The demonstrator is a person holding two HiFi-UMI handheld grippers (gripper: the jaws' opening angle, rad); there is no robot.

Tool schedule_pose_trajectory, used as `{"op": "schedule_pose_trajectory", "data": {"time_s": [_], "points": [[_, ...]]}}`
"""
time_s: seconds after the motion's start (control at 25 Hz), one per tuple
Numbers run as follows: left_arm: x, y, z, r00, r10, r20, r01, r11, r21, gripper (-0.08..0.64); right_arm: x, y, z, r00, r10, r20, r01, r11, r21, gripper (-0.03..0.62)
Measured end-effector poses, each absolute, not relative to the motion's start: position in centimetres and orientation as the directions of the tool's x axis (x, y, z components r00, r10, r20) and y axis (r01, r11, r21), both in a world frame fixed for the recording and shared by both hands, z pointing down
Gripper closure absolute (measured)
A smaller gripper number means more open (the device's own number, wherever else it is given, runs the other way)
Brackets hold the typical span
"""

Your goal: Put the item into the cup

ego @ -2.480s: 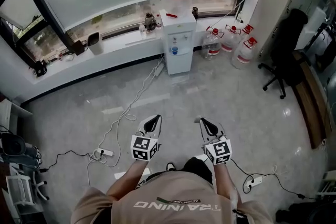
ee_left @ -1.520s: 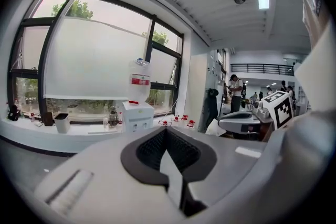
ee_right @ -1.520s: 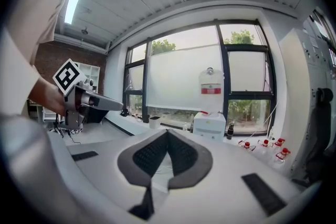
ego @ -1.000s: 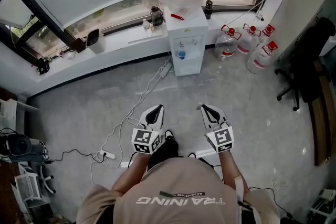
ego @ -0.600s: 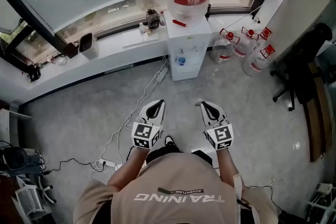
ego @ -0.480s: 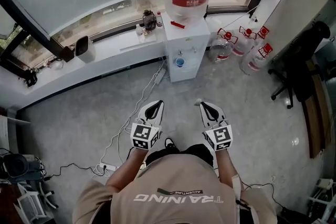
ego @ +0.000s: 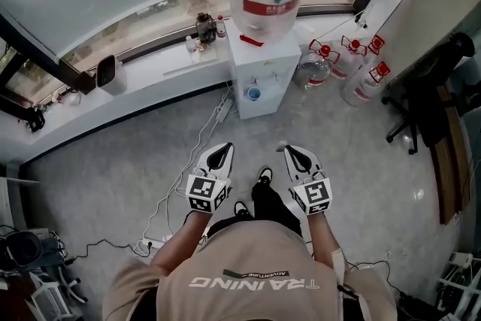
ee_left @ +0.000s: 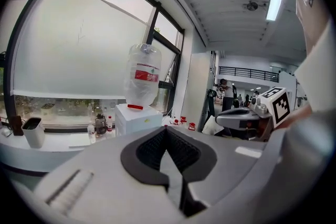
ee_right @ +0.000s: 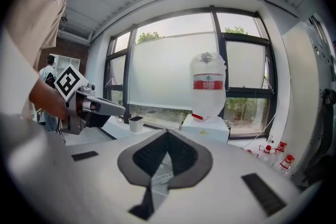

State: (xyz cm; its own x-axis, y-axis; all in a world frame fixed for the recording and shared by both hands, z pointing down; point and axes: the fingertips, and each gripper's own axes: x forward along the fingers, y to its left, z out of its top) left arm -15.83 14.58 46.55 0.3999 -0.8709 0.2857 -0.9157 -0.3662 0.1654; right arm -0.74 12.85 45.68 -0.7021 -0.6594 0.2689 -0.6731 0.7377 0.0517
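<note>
Floor (ego: 113, 154) fills the middle of the head view. The left hand-held gripper (ego: 223, 149) and right hand-held gripper (ego: 290, 151) are side by side at lower centre, aimed at the water dispenser (ego: 259, 71). I judge this a carrying pose, not a reach. A white, dark-rimmed cup-like container (ego: 105, 74) stands on the window ledge (ego: 158, 71) at upper left. It may be the task's cup, and its inside is not visible. Spare jugs (ego: 359, 83) sit on the floor at right.

In the left gripper view, the jaws meet at their tips with nothing between them. The dispenser's large bottle (ee_left: 143, 73) looks clear and nearly empty.

In the right gripper view, the jaws are likewise closed and empty. No view shows an item I can identify, so the task looks unstarted.
</note>
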Motion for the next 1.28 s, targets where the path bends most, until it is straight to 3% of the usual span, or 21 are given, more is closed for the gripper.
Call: {"op": "schedule_pose_trajectory", "data": {"time_s": [0.88, 1.28], "points": [[-15.6, -4.8, 46.7, 0.296, -0.893, 0.340, -0.955, -0.274, 0.114, 0.552, -2.2, -7.0, 49.9, -0.797, -0.523, 0.301, -0.534, 0.844, 0.053, 0.580], [-18.3, -8.4, 48.8, 0.342, -0.870, 0.355, -0.940, -0.321, 0.119, 0.552, -5.2, -10.3, 50.7, -0.768, -0.548, 0.331, -0.569, 0.822, 0.040, 0.580]]}}
